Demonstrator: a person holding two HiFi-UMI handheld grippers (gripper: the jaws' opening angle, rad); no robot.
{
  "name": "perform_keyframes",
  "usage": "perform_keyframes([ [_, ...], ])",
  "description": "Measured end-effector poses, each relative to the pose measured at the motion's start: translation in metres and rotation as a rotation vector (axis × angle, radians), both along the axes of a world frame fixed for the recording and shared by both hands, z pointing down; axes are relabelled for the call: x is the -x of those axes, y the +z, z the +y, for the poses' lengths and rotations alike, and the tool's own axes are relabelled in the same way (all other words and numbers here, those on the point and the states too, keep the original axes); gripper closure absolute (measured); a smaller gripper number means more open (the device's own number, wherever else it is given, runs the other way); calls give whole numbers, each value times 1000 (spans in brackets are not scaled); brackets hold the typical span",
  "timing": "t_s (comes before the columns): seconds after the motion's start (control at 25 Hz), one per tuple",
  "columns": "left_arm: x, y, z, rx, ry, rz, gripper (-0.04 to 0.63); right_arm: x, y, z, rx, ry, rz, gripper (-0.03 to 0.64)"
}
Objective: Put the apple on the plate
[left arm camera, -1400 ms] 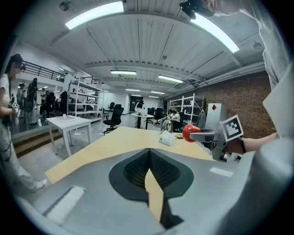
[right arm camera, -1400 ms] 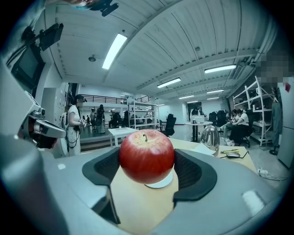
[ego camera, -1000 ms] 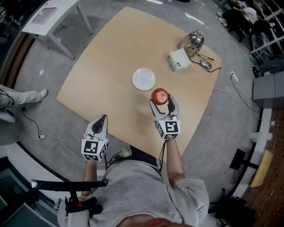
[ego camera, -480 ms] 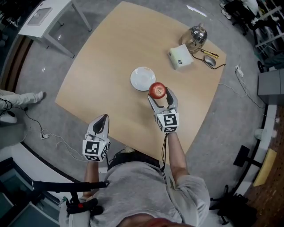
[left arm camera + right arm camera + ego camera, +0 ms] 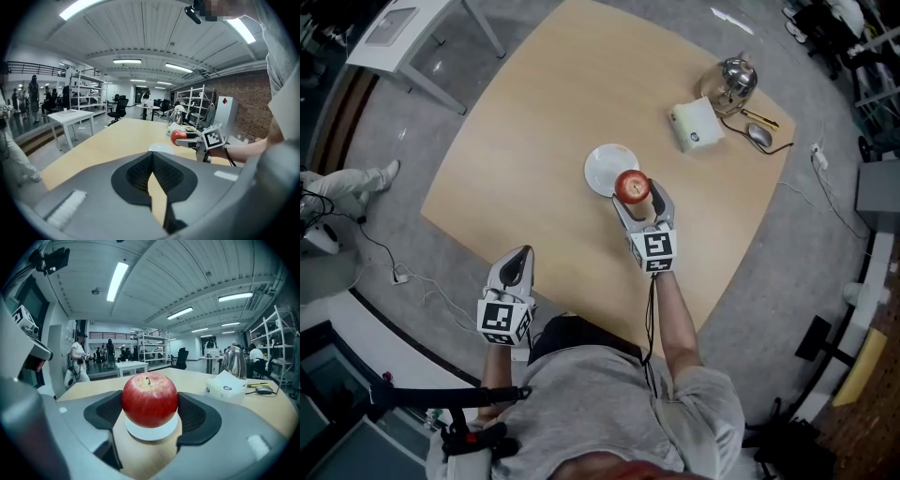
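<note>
A red apple point(image 5: 632, 187) is held upright between the jaws of my right gripper point(image 5: 635, 192), stem up, above the near right edge of the small white plate point(image 5: 605, 167). In the right gripper view the apple point(image 5: 150, 399) fills the gap between the jaws and the plate point(image 5: 151, 429) shows just below and behind it. My left gripper point(image 5: 515, 265) hangs off the table's near edge, jaws shut and holding nothing. In the left gripper view its jaws meet, and the apple point(image 5: 177, 136) and plate point(image 5: 161, 148) sit far ahead.
A wooden table point(image 5: 534, 122) carries a white tissue box point(image 5: 697, 126), a steel kettle point(image 5: 729, 83), a computer mouse point(image 5: 759, 137) and a pen at its far right corner. A white side table point(image 5: 398, 37) stands on the floor at upper left. Cables lie on the grey floor.
My right gripper has carried the apple forward and left, from the bare table near the plate to above the plate's near edge. The left gripper has barely moved.
</note>
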State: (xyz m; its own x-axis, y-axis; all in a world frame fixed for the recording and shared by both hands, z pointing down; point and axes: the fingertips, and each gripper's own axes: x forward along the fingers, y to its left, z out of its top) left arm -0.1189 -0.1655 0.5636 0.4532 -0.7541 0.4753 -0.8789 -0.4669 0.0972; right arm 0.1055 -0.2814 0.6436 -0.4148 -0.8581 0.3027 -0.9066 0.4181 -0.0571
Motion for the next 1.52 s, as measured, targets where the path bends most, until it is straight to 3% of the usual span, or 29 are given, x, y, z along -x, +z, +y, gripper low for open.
perform_keyframes([
  [1.52,5,36,-22,104,-67,-19,575,34,81,-58,93,-101,71,241],
])
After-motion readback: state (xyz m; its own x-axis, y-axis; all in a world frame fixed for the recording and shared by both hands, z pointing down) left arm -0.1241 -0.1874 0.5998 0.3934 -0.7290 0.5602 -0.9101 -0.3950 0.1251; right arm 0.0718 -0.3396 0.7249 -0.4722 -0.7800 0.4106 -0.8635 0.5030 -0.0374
